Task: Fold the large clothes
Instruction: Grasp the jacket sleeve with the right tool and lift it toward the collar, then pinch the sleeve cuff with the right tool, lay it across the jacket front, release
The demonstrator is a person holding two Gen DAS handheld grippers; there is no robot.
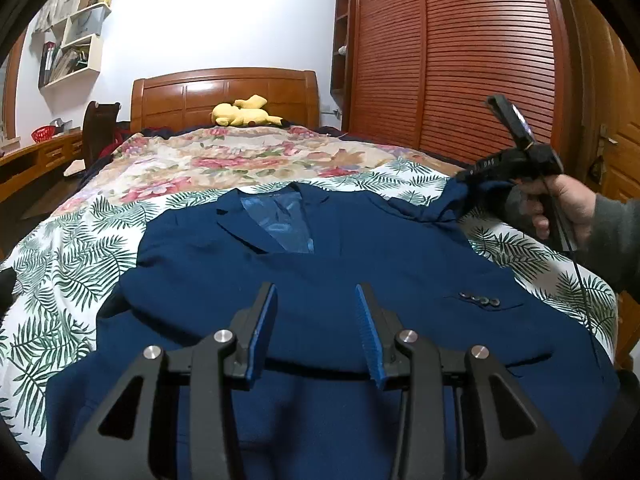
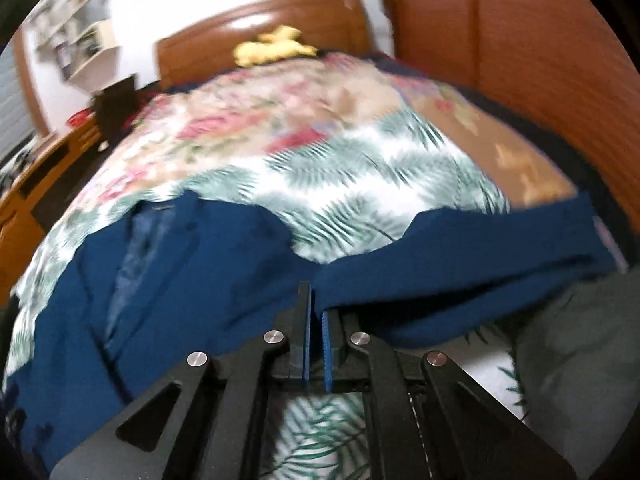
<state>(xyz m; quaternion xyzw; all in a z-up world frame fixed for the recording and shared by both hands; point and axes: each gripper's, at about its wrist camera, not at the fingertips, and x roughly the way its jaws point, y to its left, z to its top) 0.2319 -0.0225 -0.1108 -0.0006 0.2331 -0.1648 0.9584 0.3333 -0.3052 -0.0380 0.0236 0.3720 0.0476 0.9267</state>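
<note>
A navy blue suit jacket [image 1: 320, 272] lies front-up on the bed, collar toward the headboard, lining showing at the neck. Its left sleeve with several buttons [image 1: 480, 301] is folded across the body. My left gripper [image 1: 316, 292] is open and empty, hovering over the jacket's middle. My right gripper [image 1: 466, 178] is shut on the jacket's other sleeve [image 1: 424, 210] and holds it lifted at the bed's right side. In the blurred right wrist view the gripper [image 2: 316, 300] pinches the sleeve [image 2: 480, 248], which stretches to the right; the jacket body [image 2: 160, 280] lies left.
The bed has a palm-leaf sheet [image 1: 72, 264] and a floral quilt [image 1: 240, 160]. A yellow plush toy [image 1: 244, 111] sits at the wooden headboard [image 1: 224, 92]. A slatted wardrobe [image 1: 460, 60] stands right; a desk [image 1: 36, 160] and wall shelves [image 1: 76, 40] left.
</note>
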